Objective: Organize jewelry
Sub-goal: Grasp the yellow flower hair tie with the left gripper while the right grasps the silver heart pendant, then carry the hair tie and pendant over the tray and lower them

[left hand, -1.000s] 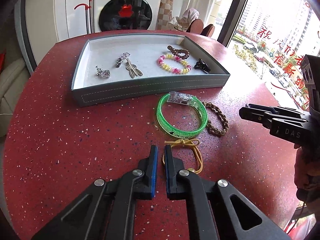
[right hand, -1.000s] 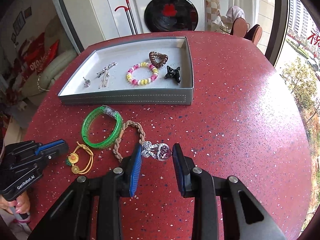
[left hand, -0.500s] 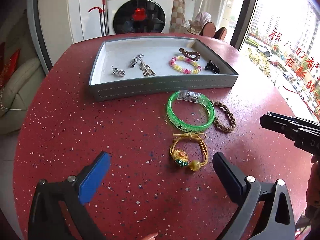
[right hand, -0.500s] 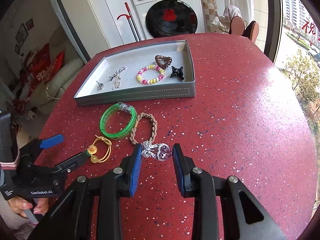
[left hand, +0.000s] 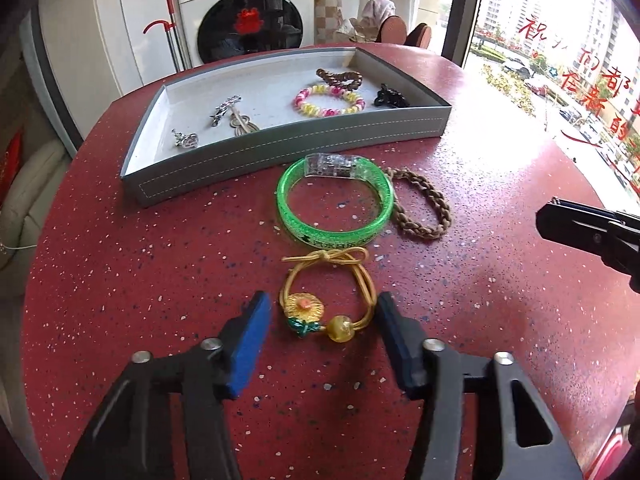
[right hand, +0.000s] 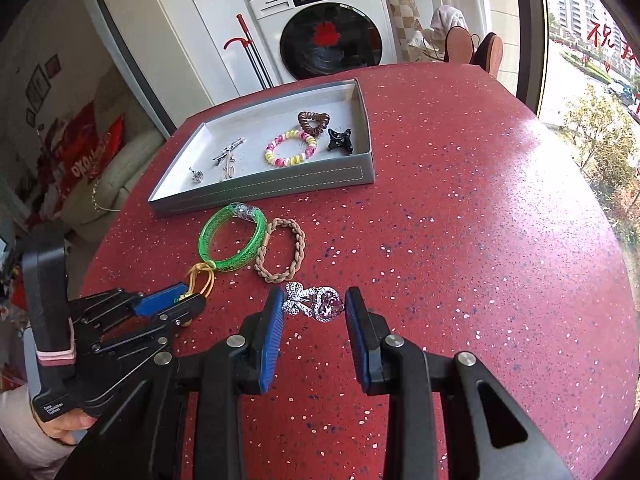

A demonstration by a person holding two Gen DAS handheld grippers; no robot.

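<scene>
A grey tray point(left hand: 288, 146) on the red table holds several pieces: silver brooches point(left hand: 226, 110), a pink-yellow bead bracelet point(left hand: 330, 100), a brown coil tie and a black clip point(left hand: 390, 98). In front of it lie a green bangle point(left hand: 334, 204), a braided brown tie point(left hand: 424, 208) and a gold cord bracelet point(left hand: 328, 296) with a flower charm. My left gripper point(left hand: 324, 316) is open, its fingers either side of the gold bracelet. My right gripper point(right hand: 314, 306) is shut on a silver brooch with a purple stone point(right hand: 316, 304), held just above the table.
The tray point(right hand: 280, 188) stands at the table's far side. The green bangle point(right hand: 232, 238) and braided tie point(right hand: 282, 250) lie between the tray and both grippers. A washing machine point(right hand: 328, 36) and a sofa point(right hand: 108, 176) stand beyond the table.
My left gripper opened wide from nearly shut, then narrowed and moved forward around the gold bracelet. My right gripper kept hold of the brooch and drew back a little from the tray.
</scene>
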